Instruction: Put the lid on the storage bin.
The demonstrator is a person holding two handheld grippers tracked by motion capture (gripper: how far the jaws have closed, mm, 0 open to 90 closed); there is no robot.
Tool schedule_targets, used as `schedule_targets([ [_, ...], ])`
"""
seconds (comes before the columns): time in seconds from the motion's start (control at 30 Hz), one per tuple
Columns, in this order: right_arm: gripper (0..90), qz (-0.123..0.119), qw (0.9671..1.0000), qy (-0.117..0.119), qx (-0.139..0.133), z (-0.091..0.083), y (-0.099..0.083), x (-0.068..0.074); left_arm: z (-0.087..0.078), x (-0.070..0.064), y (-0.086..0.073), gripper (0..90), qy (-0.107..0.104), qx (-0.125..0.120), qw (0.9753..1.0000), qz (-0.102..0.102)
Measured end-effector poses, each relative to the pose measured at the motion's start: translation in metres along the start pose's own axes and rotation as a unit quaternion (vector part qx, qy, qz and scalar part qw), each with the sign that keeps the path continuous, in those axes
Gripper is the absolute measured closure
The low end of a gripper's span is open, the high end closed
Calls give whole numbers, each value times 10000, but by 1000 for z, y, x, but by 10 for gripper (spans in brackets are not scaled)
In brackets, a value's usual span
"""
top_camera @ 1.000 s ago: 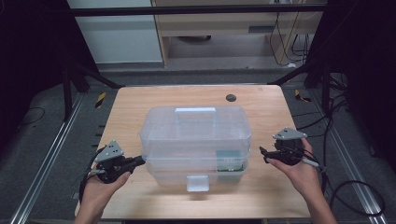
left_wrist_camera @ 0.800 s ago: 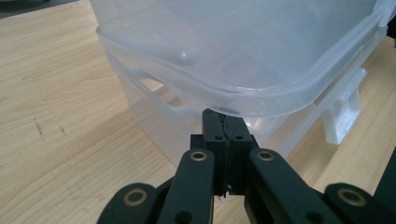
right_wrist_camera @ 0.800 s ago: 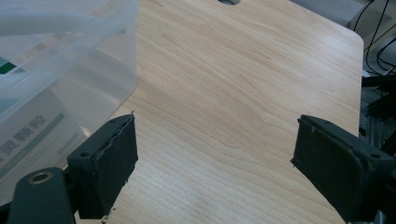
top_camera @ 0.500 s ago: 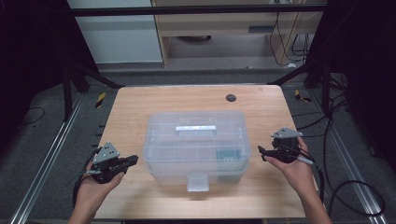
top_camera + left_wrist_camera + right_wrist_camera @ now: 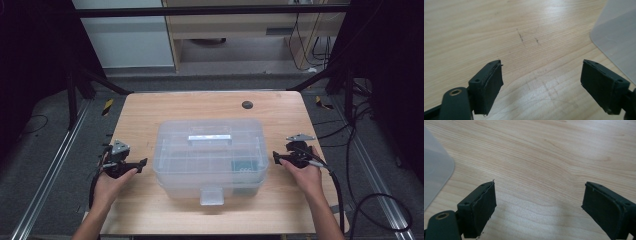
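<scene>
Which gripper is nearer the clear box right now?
Right, narrowly. The right gripper sits just off the clear box at its right side; the left gripper hangs slightly farther off its left side. Neither touches it.

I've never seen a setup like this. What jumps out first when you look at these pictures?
A big clear plastic box with a handle on its closed lid sits in the middle of the wooden table. On either side a person's hand holds black tongs, the left tongs and the right tongs, both open, empty and apart from the box. A small dark disc lies near the table's far edge.
</scene>
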State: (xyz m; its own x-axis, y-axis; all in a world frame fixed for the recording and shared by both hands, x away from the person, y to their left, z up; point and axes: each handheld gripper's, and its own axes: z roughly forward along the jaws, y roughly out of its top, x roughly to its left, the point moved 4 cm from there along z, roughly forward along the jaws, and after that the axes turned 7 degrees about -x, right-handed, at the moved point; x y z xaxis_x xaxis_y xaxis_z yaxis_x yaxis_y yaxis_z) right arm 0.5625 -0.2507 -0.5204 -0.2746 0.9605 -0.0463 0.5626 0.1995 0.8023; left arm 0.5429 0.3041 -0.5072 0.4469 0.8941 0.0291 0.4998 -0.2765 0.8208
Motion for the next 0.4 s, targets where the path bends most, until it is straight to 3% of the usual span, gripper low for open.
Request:
schedule_targets([
  [0.17, 70, 132, 9998, -83, 102, 14, -6, 3, 21, -2, -7, 115, -167, 111, 9997, -107],
  [0.23, 5, 357, 9993, -138, 54, 19, -9, 5, 28, -3, -11, 85, -111, 246, 9996, -126],
  [0.27, 3, 377, 9992, -144, 24, 21, -8, 6, 30, -3, -12, 64, -26, 190, 9998, -27],
  [0.4, 2, 413, 9989, -200, 30, 21, -8, 7, 32, -3, -12, 15, 81, 209, 9997, -104],
])
